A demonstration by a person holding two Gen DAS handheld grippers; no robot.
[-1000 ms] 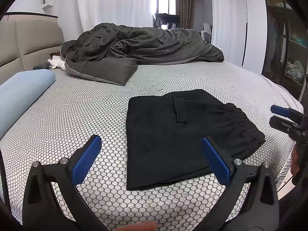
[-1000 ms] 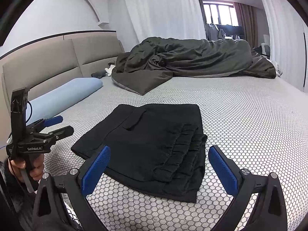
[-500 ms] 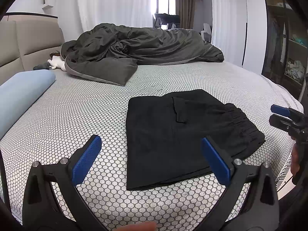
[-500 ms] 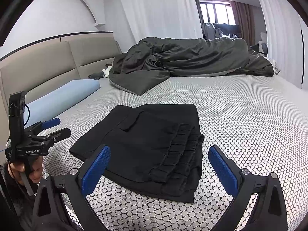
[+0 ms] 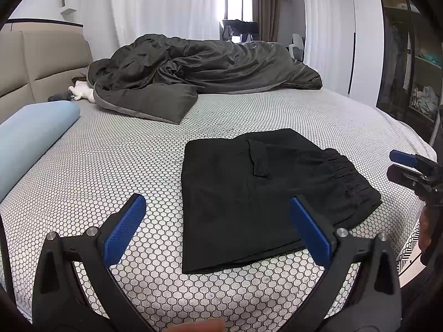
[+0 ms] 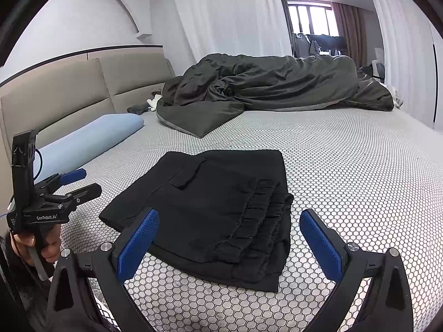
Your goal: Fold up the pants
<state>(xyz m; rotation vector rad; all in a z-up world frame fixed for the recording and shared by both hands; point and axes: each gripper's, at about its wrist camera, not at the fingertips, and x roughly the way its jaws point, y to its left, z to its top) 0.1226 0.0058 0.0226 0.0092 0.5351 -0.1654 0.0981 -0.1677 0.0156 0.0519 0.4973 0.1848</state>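
Your left gripper (image 5: 217, 228) and right gripper (image 6: 229, 244) both hang with jaws spread wide, gripping nothing, at the bed's (image 5: 110, 166) near edge; just beyond them the black pants (image 5: 265, 191) lie folded flat. Bare patterned sheet surrounds that stack; farther back sit the blue pillow (image 5: 30, 135) and dark duvet (image 5: 205, 74).

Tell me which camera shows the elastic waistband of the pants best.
The right wrist view: the gathered waistband faces the camera, its stacked layers visible. The left wrist view shows the waistband only at the pants' far right edge, seen obliquely.
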